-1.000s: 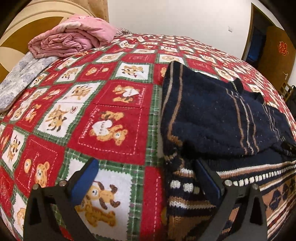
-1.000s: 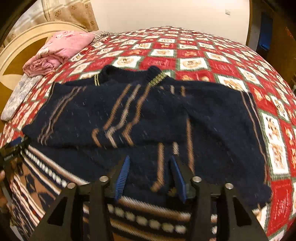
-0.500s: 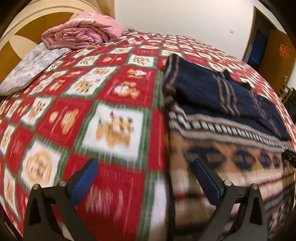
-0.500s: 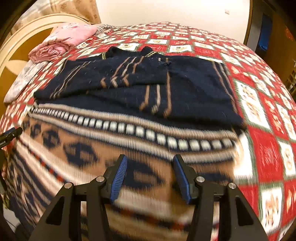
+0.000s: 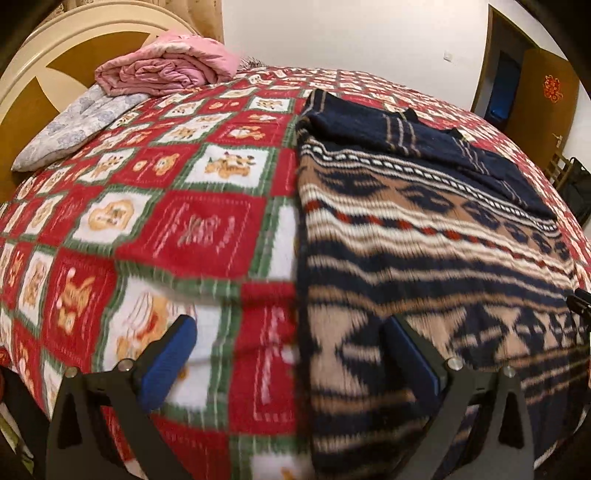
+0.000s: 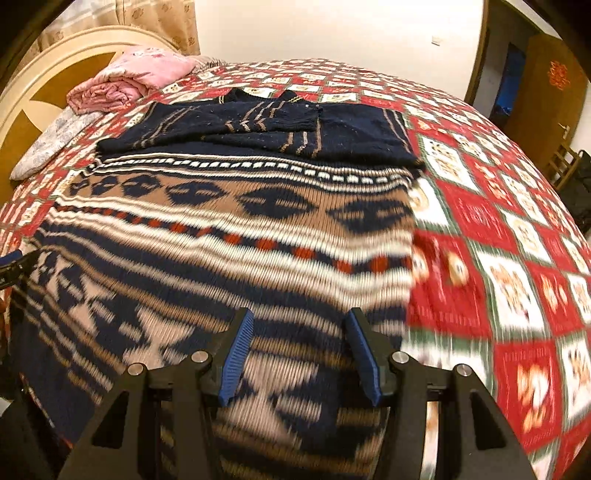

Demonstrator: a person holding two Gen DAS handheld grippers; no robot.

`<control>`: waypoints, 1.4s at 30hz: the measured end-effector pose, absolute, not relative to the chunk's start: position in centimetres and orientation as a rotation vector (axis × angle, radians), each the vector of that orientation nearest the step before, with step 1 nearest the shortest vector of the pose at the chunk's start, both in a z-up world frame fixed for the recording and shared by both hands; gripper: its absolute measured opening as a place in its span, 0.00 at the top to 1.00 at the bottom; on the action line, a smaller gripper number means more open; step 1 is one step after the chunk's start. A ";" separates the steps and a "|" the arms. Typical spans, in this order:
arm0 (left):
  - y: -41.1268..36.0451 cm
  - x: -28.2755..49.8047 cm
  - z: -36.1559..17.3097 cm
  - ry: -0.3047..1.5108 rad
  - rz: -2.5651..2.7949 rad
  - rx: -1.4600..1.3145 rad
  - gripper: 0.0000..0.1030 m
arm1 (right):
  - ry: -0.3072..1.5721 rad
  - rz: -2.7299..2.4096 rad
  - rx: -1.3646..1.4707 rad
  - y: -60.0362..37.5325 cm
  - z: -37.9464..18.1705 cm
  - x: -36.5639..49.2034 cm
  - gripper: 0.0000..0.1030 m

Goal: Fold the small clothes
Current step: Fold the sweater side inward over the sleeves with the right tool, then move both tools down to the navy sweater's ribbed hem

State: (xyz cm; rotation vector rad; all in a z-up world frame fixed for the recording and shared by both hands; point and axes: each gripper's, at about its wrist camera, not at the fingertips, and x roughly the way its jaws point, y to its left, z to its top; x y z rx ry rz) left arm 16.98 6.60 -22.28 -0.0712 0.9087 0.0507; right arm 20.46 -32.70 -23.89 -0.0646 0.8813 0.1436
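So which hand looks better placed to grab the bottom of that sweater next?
Probably the right. The right gripper hangs open directly over the sweater, near its lower part. The left gripper, also open, straddles the sweater's side edge, half over the bedspread.

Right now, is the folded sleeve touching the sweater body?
Touching. The right wrist view shows the sleeve lying flat across the sweater body, no gap.

I see a bed (image 5: 192, 236) with a cream headboard (image 5: 55, 55), white wall (image 6: 332, 29), curtain (image 6: 159, 26) behind, and a brown door (image 5: 543, 92) at right.
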 end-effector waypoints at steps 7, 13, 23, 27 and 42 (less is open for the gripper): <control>5.7 13.9 -21.9 0.910 0.028 -0.016 0.00 | 0.869 0.139 -0.043 -32.9 -24.1 15.5 0.48; 4.8 12.8 -21.6 0.910 -0.006 -0.005 0.00 | 0.863 0.131 -0.018 -33.4 -24.3 12.9 0.48; 3.7 11.4 -21.9 0.950 -0.053 -0.028 0.00 | 0.866 0.109 0.028 -34.3 -25.0 10.6 0.47; 3.7 11.1 -22.4 0.990 -0.079 -0.060 0.00 | 0.870 0.103 0.044 -34.6 -25.2 10.2 0.47; 4.3 8.5 -23.3 1.066 -0.169 -0.073 0.21 | 0.941 0.173 0.213 -36.8 -26.1 7.8 0.48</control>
